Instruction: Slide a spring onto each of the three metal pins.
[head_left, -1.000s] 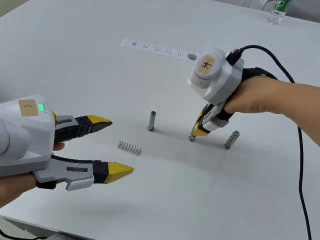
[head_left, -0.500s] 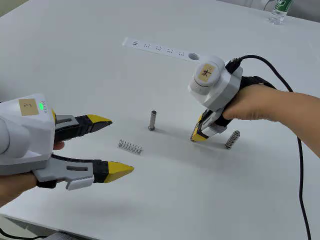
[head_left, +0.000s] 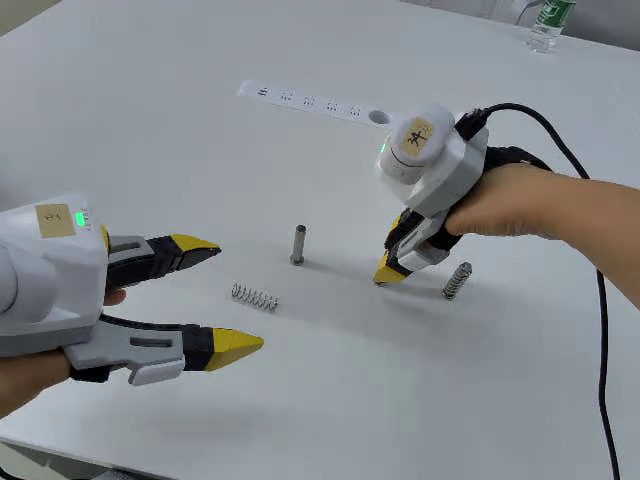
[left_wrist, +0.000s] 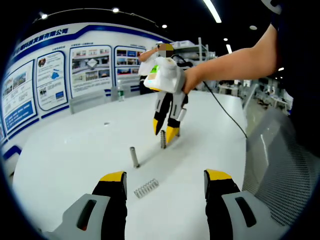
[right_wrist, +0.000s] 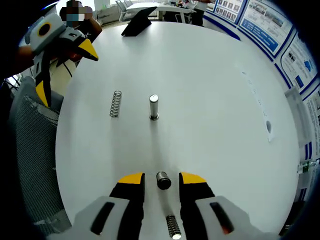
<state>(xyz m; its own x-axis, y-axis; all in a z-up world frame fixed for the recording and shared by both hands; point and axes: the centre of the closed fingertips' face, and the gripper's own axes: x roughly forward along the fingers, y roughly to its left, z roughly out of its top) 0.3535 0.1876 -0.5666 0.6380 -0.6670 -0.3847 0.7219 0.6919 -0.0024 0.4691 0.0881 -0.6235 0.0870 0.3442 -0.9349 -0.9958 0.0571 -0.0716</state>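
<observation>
Pin (right_wrist: 163, 180) stands untouched between jaws of right gripper (right_wrist: 162, 176)

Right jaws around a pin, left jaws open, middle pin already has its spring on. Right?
No: the middle pin is bare. The head view shows the spring lying flat beside it, apart from it. The rest stands: the right gripper has its jaws around a second pin, and the left gripper has its jaws open.

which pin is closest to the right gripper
The pin standing between the right gripper's fingers; the other pin stands free, farther out beside the loose spring.
</observation>
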